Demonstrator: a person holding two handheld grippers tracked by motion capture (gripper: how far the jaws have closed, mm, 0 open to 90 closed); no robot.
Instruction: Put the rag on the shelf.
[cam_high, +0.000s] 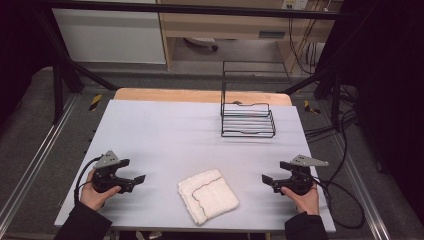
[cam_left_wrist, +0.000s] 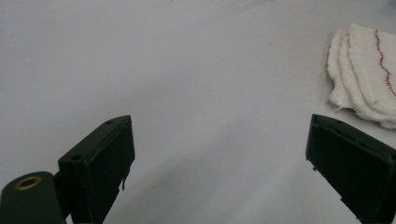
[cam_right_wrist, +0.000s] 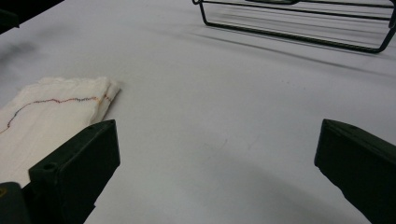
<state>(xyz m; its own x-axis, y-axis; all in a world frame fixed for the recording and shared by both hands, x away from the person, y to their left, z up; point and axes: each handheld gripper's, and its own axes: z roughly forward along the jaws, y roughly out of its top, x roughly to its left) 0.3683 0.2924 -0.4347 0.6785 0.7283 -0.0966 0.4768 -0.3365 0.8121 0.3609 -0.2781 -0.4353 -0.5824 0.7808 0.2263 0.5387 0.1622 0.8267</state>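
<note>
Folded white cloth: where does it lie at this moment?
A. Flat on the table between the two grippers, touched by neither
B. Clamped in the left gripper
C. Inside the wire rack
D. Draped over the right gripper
A. The folded white cloth lies flat on the table, apart from the open left gripper and the open right gripper; the wire rack stands farther back.

The person's left gripper (cam_high: 141, 178) at eight o'clock and right gripper (cam_high: 266, 178) at four o'clock face inward, jaws spread wide, each gripped in a hand.
</note>
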